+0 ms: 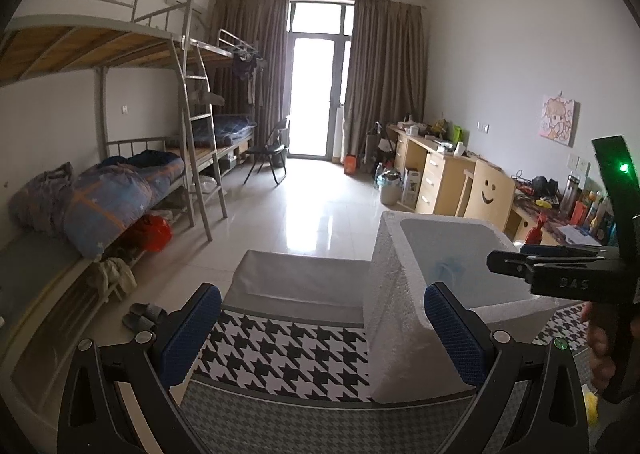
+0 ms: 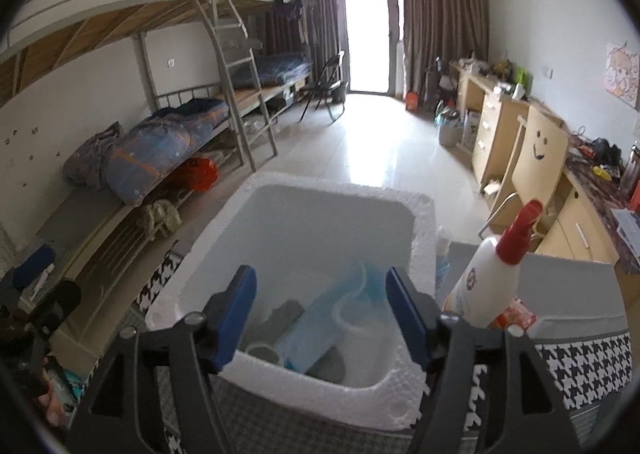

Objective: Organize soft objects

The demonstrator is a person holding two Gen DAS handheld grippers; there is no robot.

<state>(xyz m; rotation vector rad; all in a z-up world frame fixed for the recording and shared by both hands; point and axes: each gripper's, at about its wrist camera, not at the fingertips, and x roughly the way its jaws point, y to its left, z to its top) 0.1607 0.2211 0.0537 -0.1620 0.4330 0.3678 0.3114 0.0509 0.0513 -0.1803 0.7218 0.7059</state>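
Houndstooth cloth (image 1: 280, 354) bears a foam box (image 2: 400, 394) amid bunk beds (image 1: 120, 54).

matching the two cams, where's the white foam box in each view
Left wrist: the white foam box sits right of centre on the houndstooth cloth, beside the left gripper.
Right wrist: the box fills the lower centre, seen from above, under the open right gripper.
Shared landmark: the smiley-face chair.
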